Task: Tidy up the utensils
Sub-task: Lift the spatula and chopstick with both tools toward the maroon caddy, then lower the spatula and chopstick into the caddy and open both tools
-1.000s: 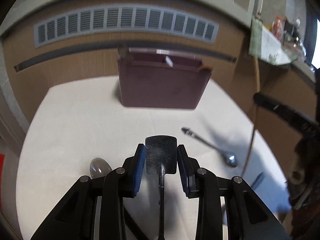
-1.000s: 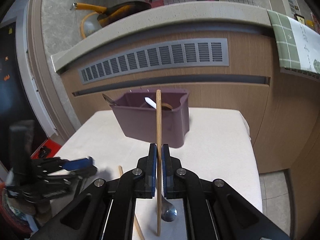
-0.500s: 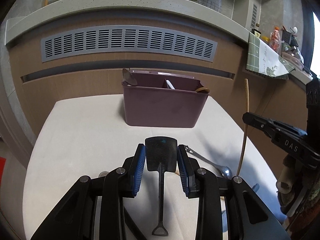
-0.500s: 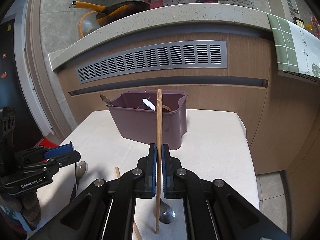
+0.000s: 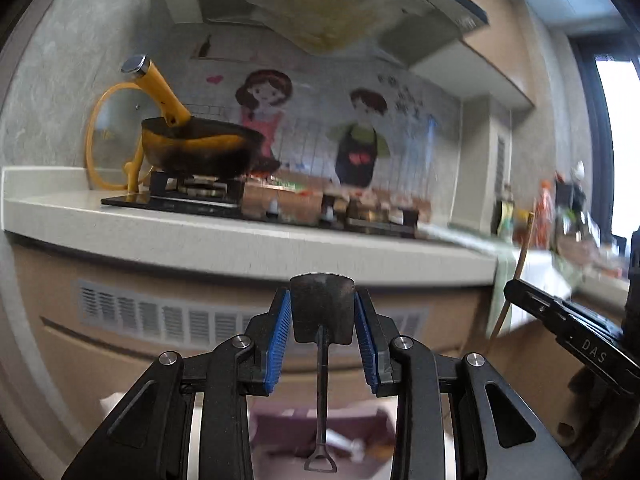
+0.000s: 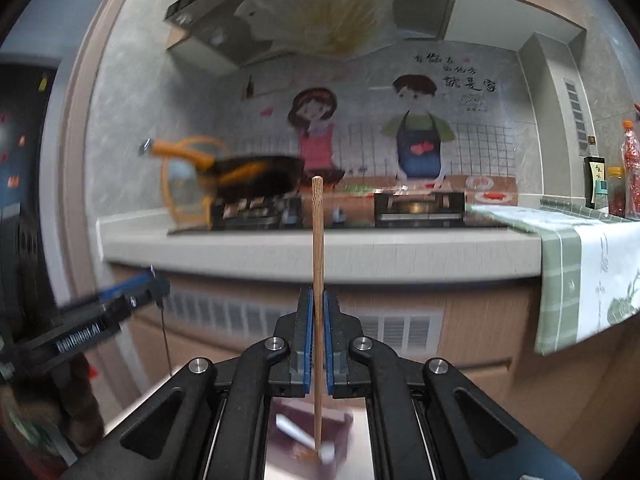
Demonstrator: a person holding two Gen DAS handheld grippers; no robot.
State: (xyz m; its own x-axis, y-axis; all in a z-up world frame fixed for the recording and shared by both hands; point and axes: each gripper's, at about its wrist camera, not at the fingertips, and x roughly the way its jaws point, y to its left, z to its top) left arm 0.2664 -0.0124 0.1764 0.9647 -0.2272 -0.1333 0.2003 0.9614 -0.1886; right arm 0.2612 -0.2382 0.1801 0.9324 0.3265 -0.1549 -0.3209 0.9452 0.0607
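My left gripper [image 5: 322, 320] is shut on a small black spatula [image 5: 322, 308], blade up between the blue pads, handle hanging down over the purple utensil bin [image 5: 280, 420] below. My right gripper [image 6: 316, 316] is shut on a wooden chopstick [image 6: 317, 240] held upright, its lower end over the purple bin [image 6: 340, 428], which holds a white utensil [image 6: 292, 428]. The right gripper also shows at the right of the left wrist view [image 5: 568, 328], and the left gripper at the left of the right wrist view [image 6: 92, 320].
A kitchen counter [image 5: 240, 236] with a gas stove, a black and yellow pan [image 5: 200, 148] and a glass lid stands ahead. A green and white cloth [image 6: 580, 276] hangs over the counter edge at right, near bottles [image 6: 616, 184]. A vent grille [image 5: 160, 320] lies below.
Both grippers have risen and tilted up, so the views now face the counter and wall. The bin has dropped to the bottom of both views. Both grips are unchanged.
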